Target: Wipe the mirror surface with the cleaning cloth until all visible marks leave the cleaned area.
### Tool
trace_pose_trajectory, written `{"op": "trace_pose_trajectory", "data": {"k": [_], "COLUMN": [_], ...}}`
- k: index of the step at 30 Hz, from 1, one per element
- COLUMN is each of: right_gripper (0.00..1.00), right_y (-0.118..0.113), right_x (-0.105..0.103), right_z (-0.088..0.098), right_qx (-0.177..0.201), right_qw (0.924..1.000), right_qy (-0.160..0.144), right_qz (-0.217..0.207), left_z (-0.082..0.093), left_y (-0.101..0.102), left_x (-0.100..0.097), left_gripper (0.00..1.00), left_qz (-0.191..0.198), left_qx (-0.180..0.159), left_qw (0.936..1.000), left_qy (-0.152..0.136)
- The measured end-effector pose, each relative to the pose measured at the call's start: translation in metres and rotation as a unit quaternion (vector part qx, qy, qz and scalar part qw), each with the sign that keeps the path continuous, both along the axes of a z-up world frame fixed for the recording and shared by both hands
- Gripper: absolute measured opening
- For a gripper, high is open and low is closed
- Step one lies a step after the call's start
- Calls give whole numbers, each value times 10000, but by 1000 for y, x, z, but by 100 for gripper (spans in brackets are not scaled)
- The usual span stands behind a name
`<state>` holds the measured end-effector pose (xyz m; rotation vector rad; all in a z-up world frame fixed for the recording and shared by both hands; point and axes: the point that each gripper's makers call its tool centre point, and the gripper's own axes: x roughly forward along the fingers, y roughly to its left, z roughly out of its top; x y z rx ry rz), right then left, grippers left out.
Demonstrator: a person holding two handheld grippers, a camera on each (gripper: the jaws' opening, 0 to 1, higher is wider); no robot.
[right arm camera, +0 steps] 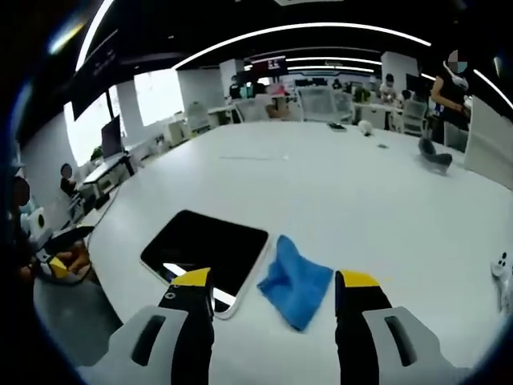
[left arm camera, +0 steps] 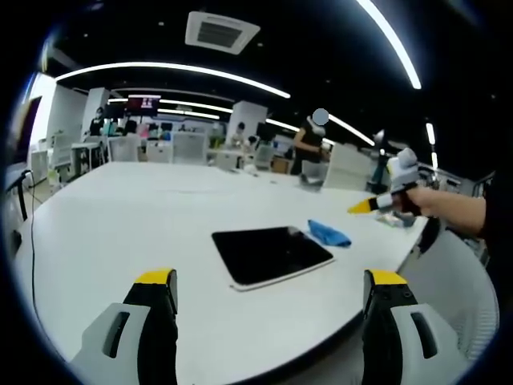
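In the right gripper view, the right gripper [right arm camera: 272,289] is seen held above the near edge of the white table [right arm camera: 361,192] with its jaws apart and nothing between them, and the blue cloth [right arm camera: 295,282] is found lying crumpled on the table just beyond the jaws, just beside the right-hand edge of the dark mirror [right arm camera: 207,249], which lies flat. In the left gripper view, the left gripper [left arm camera: 272,289] is likewise held with jaws apart and empty above the near table edge, and the mirror [left arm camera: 271,254] and cloth [left arm camera: 329,233] are observed beyond it. Farther off, desks, chairs and people are noted past the far edge of the table.
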<state>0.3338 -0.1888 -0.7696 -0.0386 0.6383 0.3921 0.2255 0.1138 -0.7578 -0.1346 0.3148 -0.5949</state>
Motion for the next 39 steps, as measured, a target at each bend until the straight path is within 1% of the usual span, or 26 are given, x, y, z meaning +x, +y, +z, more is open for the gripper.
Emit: {"op": "trace_pose_trajectory", "data": {"k": [5, 10, 20, 26, 32, 36, 38, 39], "right_gripper": [56, 53, 48, 45, 43, 39, 36, 36], "right_y": [0, -1, -4, -9, -5, -6, -6, -6], "right_x": [6, 10, 16, 23, 29, 33, 33, 35], "right_z": [-10, -26, -44, -50, -58, -70, -76, -78], "right_qx": [-145, -289, -687, -1146, -1217, -1342, -1437, -1465], "right_qw": [9998, 9988, 9953, 9892, 9865, 9828, 9797, 9792], "right_qy": [115, 334, 526, 607, 716, 822, 929, 917], "right_qz": [102, 195, 436, 679, 832, 963, 1048, 1066], "left_z": [-1, -1, -2, 1, -1, -3, -4, -4], "left_y": [0, 0, 0, -2, -1, -2, -2, -2], "left_x": [0, 0, 0, 0, 0, 0, 0, 0], "left_gripper": [98, 99, 99, 99, 99, 99, 99, 99], "left_qz": [-4, 3, 6, -38, -30, -42, -39, -35], "left_qx": [7, 33, 45, 18, 37, 52, 60, 63], "left_qw": [10000, 10000, 10000, 10000, 10000, 10000, 9999, 9999], "left_qy": [26, 36, 39, -50, 6, 56, 91, 91]}}
